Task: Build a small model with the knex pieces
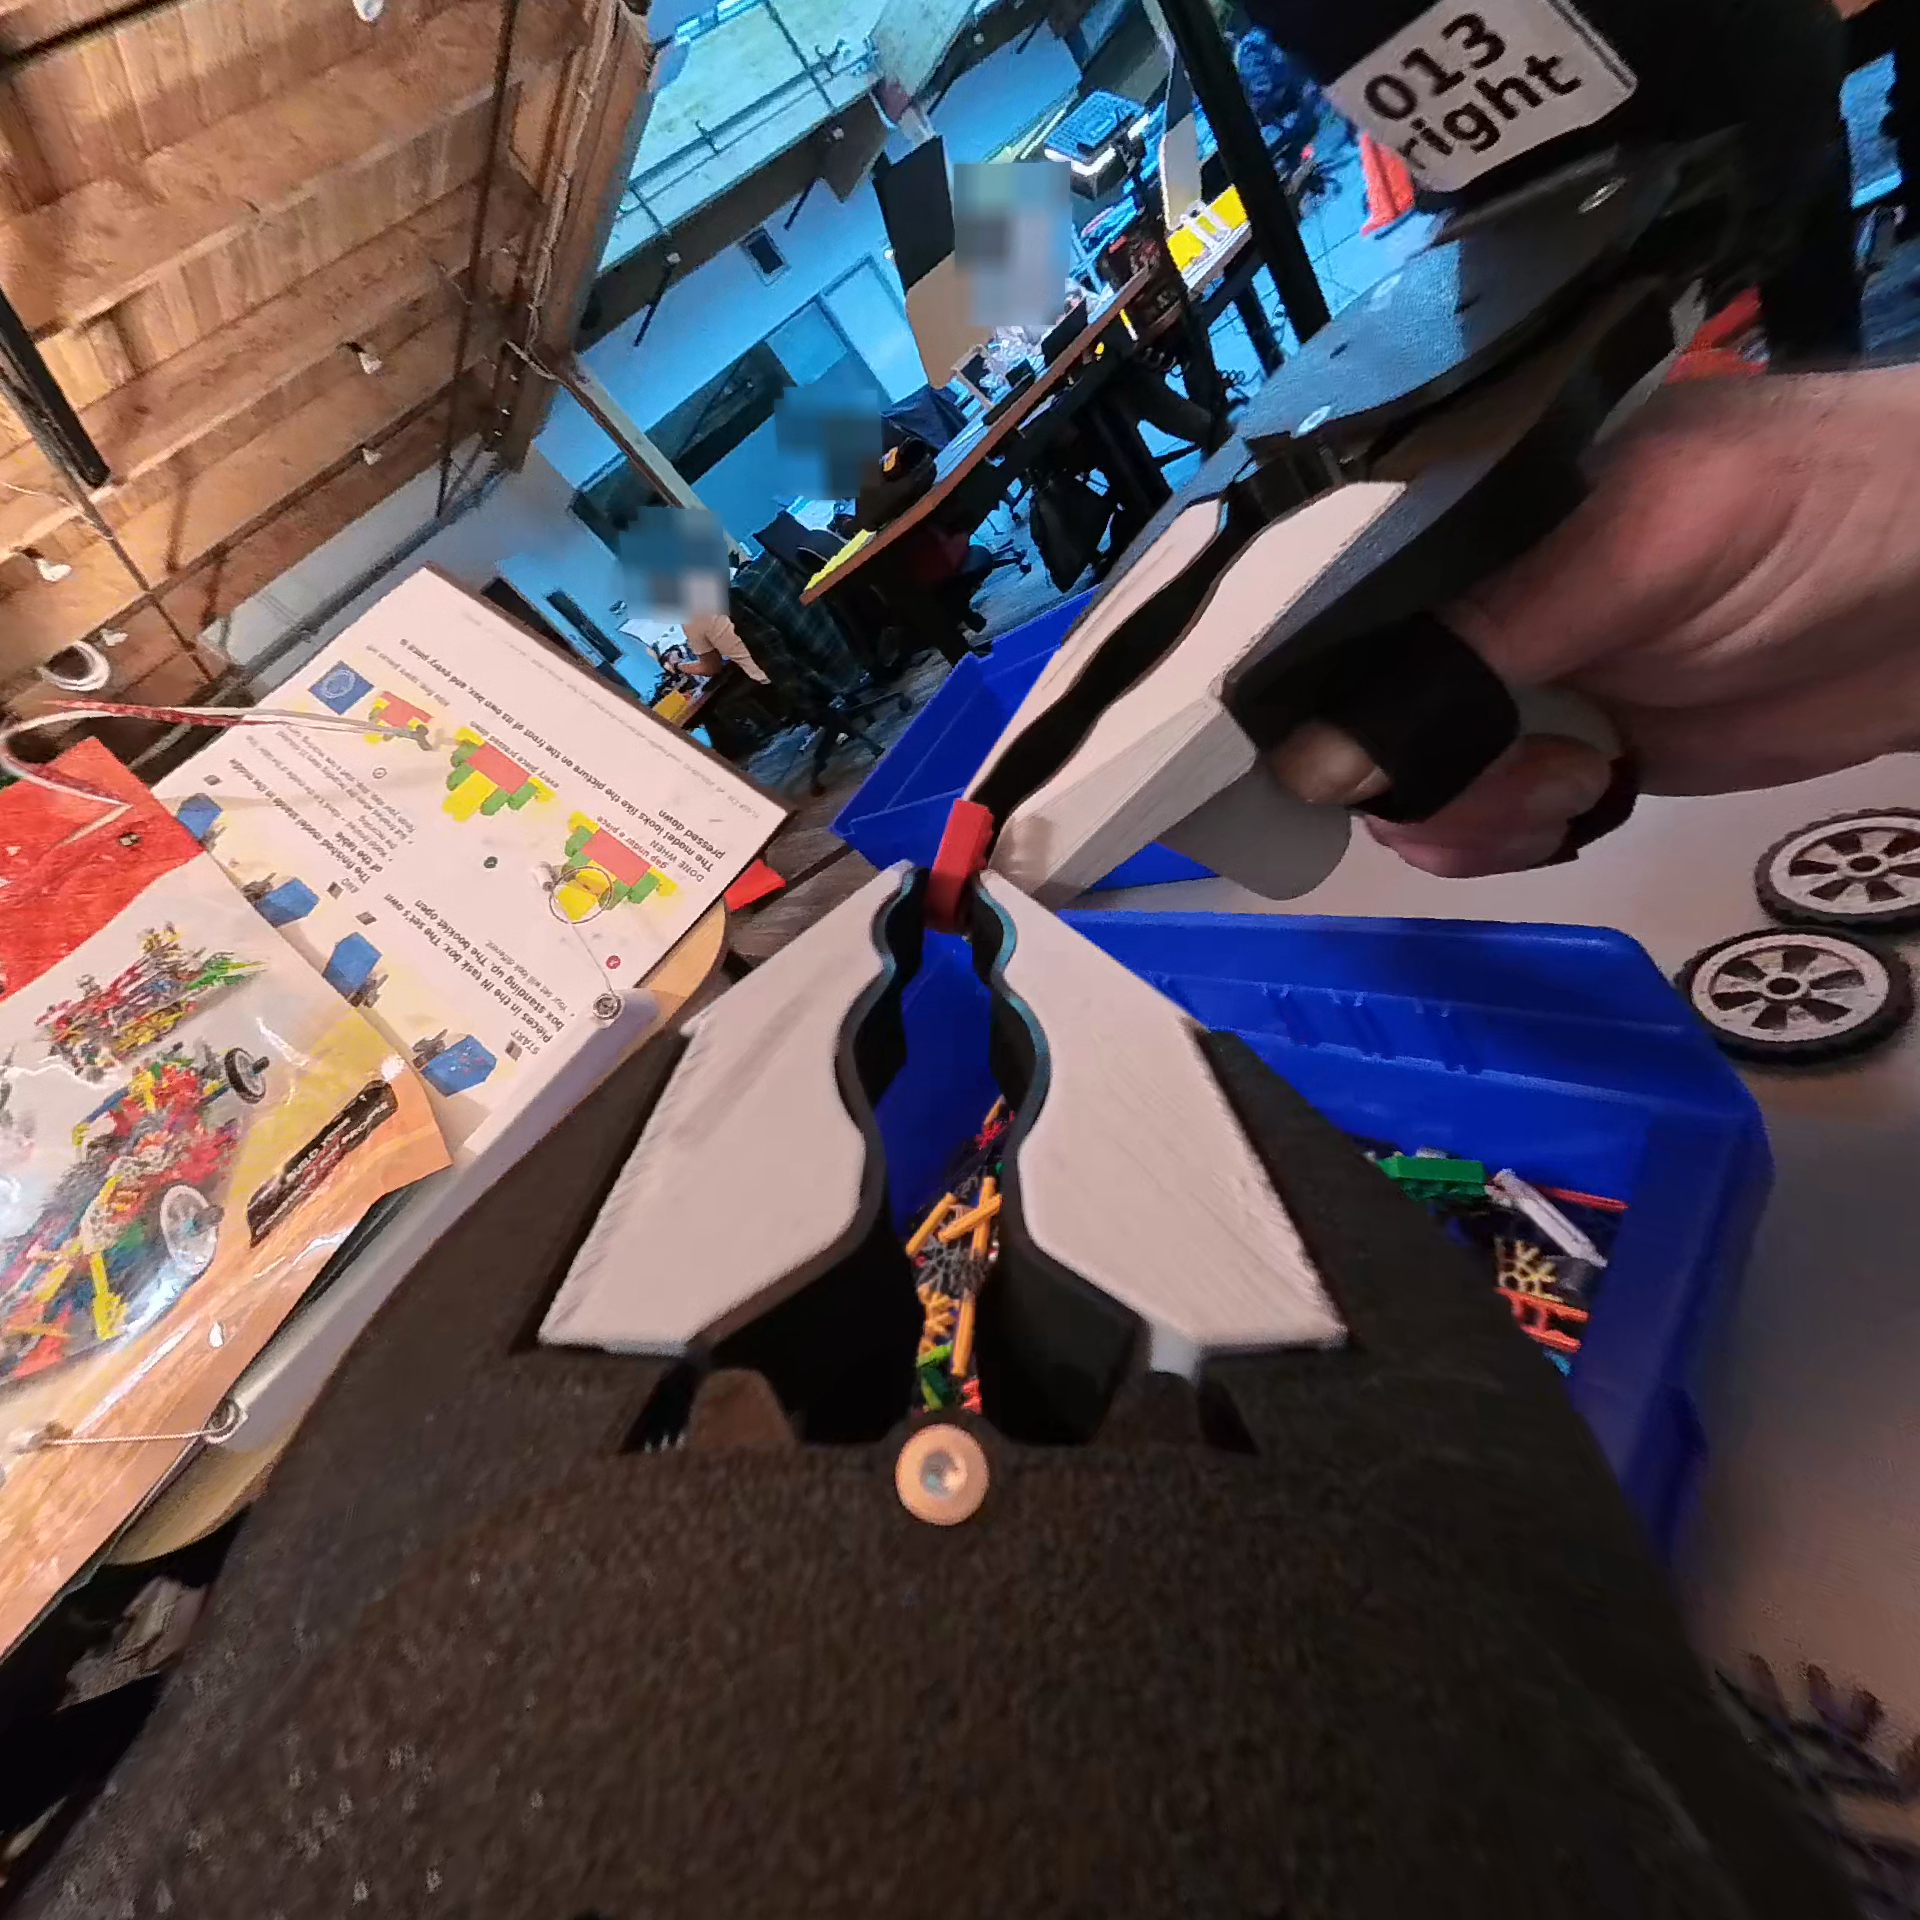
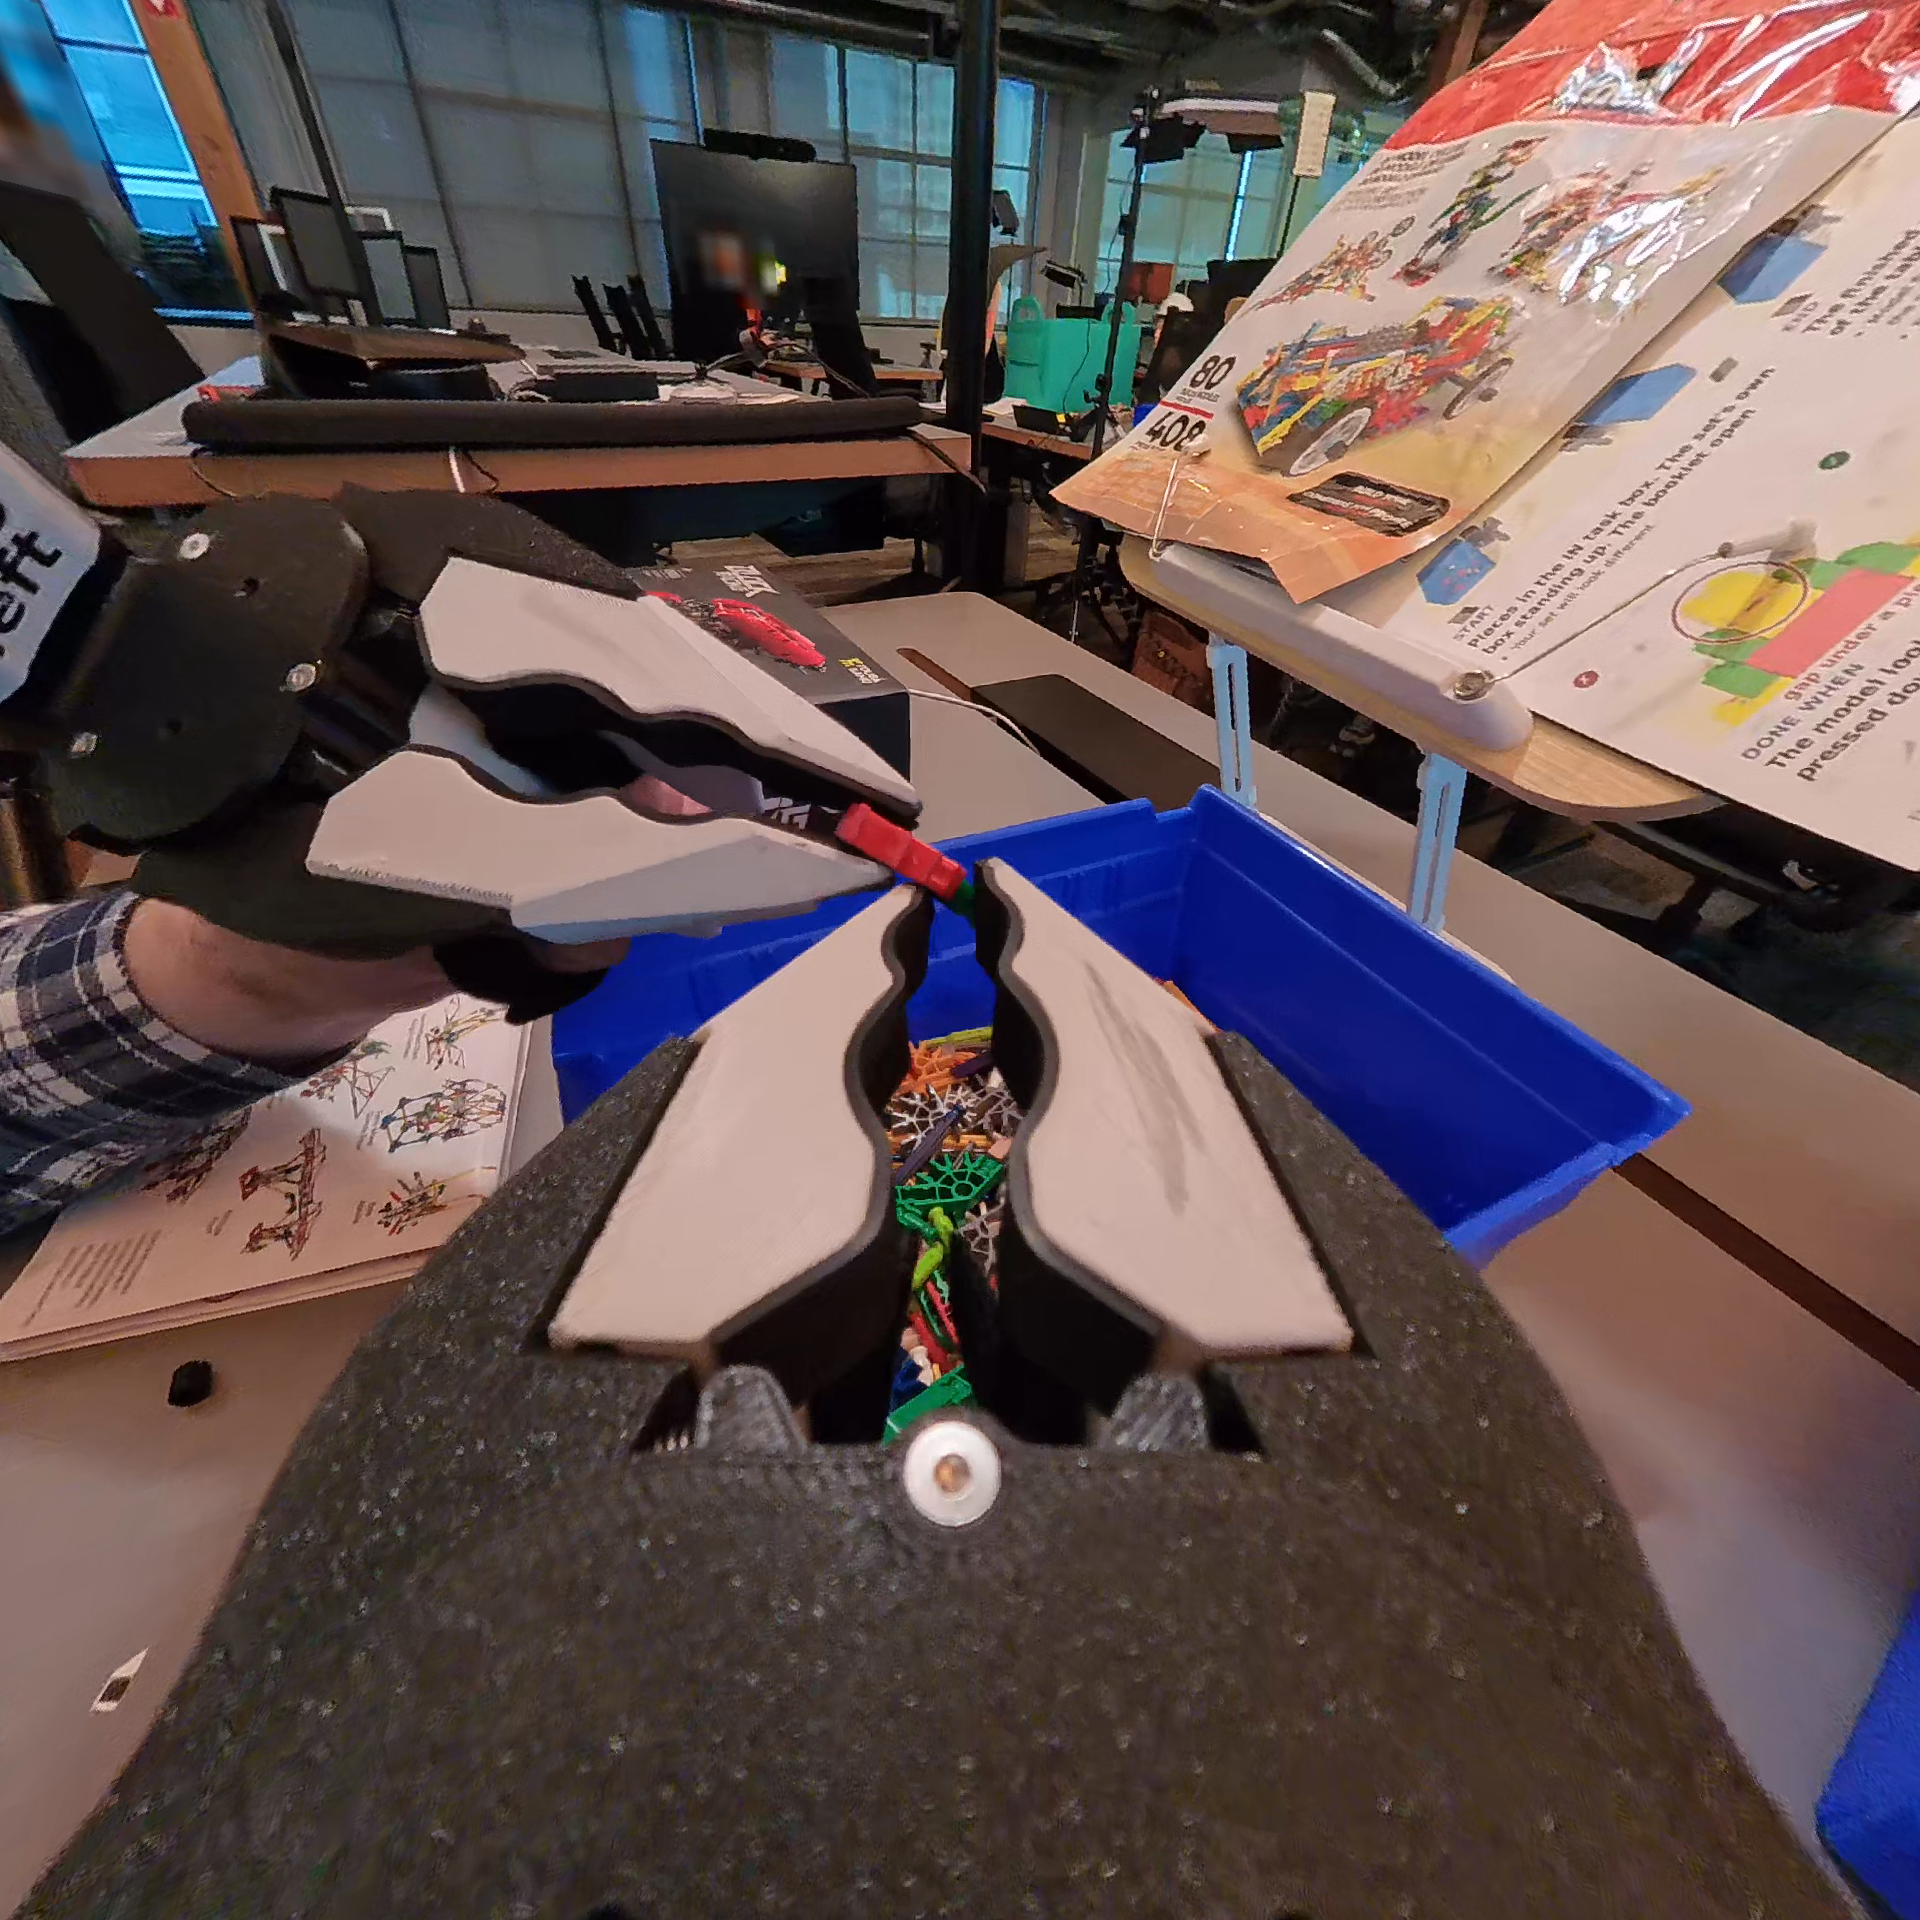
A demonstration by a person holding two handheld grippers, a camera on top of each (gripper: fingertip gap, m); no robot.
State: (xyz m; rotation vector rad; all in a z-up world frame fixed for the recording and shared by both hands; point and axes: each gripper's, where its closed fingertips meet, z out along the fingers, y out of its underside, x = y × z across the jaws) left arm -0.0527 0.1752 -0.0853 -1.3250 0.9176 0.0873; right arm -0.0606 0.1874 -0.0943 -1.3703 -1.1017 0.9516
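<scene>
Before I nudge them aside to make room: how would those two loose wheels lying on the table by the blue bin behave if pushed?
The wheels lie flat on their sides on the table, so they would probably slide rather than roll. Their dark treaded rims look rubbery and may drag. They look small and plastic, so likely light.

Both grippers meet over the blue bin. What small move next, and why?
Probably close the right gripper on the green tip poking from the red piece that the left gripper pinches over the bin: the green tip sits between the right gripper's fingertips, but a firm grip isn't evident.
</scene>
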